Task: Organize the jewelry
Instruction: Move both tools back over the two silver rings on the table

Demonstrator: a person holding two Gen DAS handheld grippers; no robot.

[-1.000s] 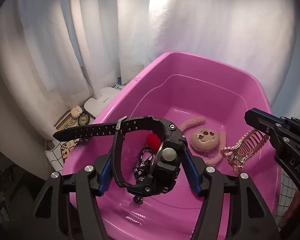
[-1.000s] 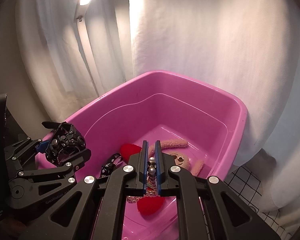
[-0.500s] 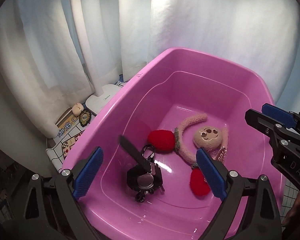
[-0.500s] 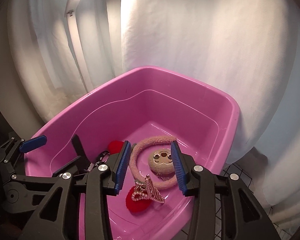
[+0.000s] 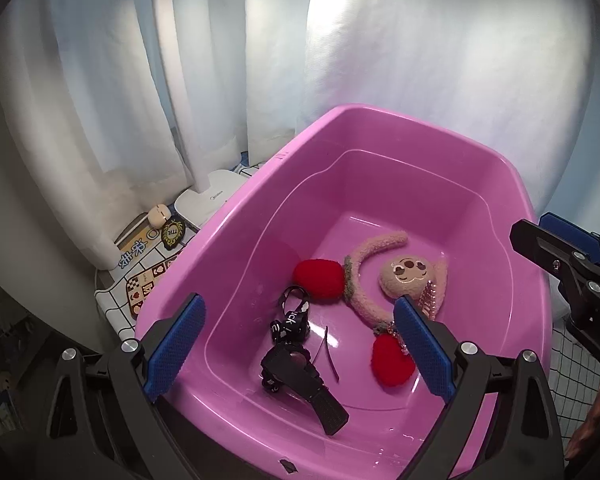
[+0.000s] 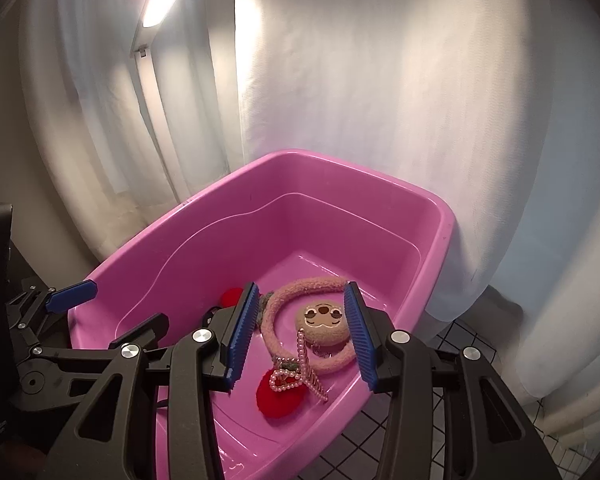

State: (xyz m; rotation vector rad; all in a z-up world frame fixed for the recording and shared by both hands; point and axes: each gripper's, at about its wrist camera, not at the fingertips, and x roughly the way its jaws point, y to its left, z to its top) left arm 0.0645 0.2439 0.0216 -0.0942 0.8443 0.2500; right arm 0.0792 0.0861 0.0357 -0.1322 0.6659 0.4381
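Observation:
A pink tub (image 5: 228,240) holds the jewelry. A black watch (image 5: 300,376) lies on the tub floor near the front, beside a black printed strap (image 5: 290,320). My left gripper (image 5: 299,308) hangs wide open above them, holding nothing. A plush headband with a face (image 5: 408,276) and red pompoms (image 5: 320,282) lies further right. A pearl hair comb (image 6: 300,364) rests across the headband (image 6: 322,320) and a red pompom (image 6: 278,396). My right gripper (image 6: 301,292) is open above the comb, its pads clear of it.
White curtains (image 5: 380,40) hang behind the tub. A white lamp base (image 5: 208,204), an earbud case (image 5: 158,216) and a patterned cloth (image 5: 140,276) sit left of the tub. A black-gridded cloth (image 6: 460,344) lies to its right.
The left gripper opened and the watch fell onto the tub floor. The right gripper opened and the pearl comb dropped onto the headband.

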